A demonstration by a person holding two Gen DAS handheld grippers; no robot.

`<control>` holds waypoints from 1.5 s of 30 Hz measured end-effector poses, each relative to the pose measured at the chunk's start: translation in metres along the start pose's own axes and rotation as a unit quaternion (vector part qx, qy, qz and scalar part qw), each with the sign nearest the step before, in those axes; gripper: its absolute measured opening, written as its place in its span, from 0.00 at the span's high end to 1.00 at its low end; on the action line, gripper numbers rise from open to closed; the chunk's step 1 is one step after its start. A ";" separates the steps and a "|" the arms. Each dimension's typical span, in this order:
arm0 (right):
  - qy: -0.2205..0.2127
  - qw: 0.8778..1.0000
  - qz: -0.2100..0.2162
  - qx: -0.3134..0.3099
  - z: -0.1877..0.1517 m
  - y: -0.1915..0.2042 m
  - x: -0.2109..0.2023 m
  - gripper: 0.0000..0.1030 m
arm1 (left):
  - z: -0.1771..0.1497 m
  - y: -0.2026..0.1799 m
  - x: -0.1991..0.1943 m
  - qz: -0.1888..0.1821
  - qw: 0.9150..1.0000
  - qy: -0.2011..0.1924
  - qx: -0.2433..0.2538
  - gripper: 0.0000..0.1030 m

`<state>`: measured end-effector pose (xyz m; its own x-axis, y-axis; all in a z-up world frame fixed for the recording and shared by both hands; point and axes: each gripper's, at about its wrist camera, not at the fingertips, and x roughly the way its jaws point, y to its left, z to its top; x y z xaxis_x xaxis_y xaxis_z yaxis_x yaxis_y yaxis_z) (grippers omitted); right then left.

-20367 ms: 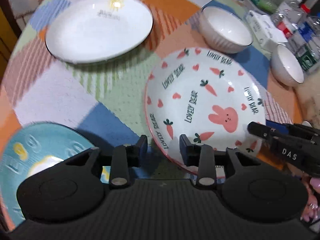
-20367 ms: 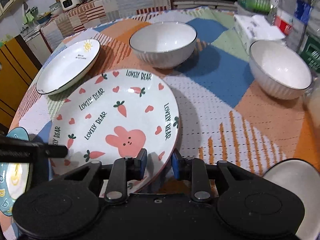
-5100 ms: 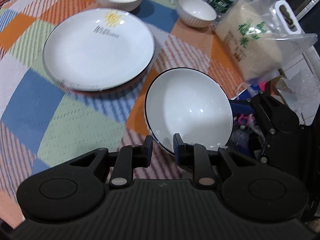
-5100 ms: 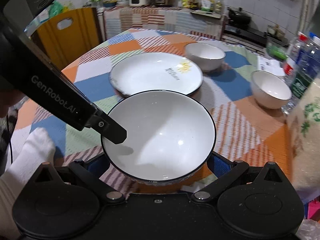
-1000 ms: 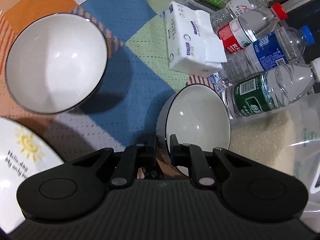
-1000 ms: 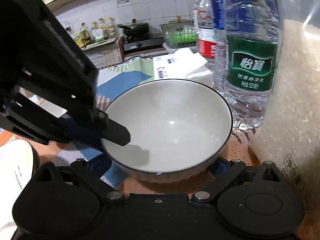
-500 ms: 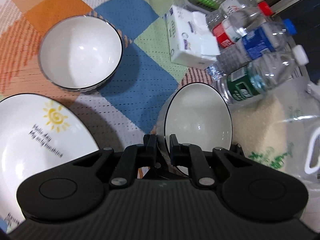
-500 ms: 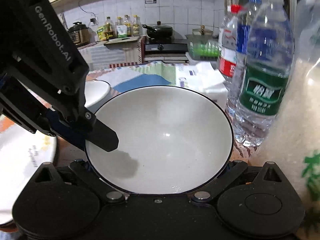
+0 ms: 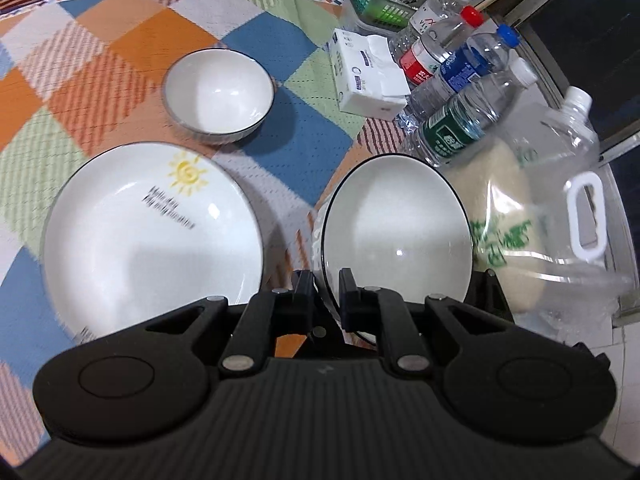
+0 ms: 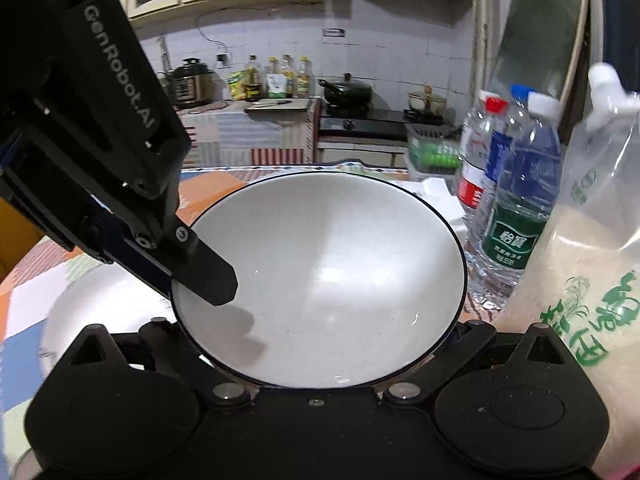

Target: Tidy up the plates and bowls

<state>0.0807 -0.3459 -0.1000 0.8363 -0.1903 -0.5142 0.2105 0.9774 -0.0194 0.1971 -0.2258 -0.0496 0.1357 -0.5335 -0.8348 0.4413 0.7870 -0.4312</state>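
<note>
A white bowl with a dark rim (image 9: 396,232) hangs tilted above the table's right side, held by both grippers. My left gripper (image 9: 325,300) is shut on its near-left rim, one finger inside the bowl and one outside. In the right wrist view the same bowl (image 10: 340,280) fills the middle, with the left gripper (image 10: 188,272) clamped on its left rim. My right gripper (image 10: 320,320) grips the bowl's outer wall with wide-spread fingers, its tips hidden behind the bowl. A second white bowl (image 9: 219,92) stands on the cloth, and a white sun plate (image 9: 152,236) lies nearer.
Water bottles (image 9: 460,120) and a tissue pack (image 9: 368,76) stand at the table's right rear. A clear bag of rice (image 9: 540,220) leans beside the held bowl. A green basket (image 9: 376,4) sits at the far edge. The checked tablecloth (image 9: 120,40) covers the table.
Both grippers have lifted the bowl off the cloth and drawn it back from the bottles. The sun plate and the other bowl have come more fully into view.
</note>
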 end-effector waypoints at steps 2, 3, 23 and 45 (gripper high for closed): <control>-0.005 1.000 0.004 -0.014 0.000 0.009 -0.012 0.01 | -0.011 0.005 -0.014 -0.001 1.000 -0.005 -0.006 0.89; -0.007 1.000 0.004 -0.024 0.001 0.014 -0.019 0.00 | -0.017 0.007 -0.021 0.000 1.000 -0.006 -0.009 0.89; 0.040 0.993 0.044 -0.099 -0.040 0.085 -0.105 0.01 | -0.122 0.042 -0.070 0.014 0.999 0.041 -0.007 0.89; 0.113 0.974 0.136 -0.141 -0.073 0.108 -0.094 0.01 | -0.152 0.080 -0.038 0.040 0.993 0.106 -0.012 0.89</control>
<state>-0.0123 -0.2157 -0.1159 0.7026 0.0734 -0.7078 -0.1776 0.9813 -0.0744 0.0921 -0.0953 -0.1048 -0.0210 -0.3931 -0.9193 0.4148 0.8332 -0.3657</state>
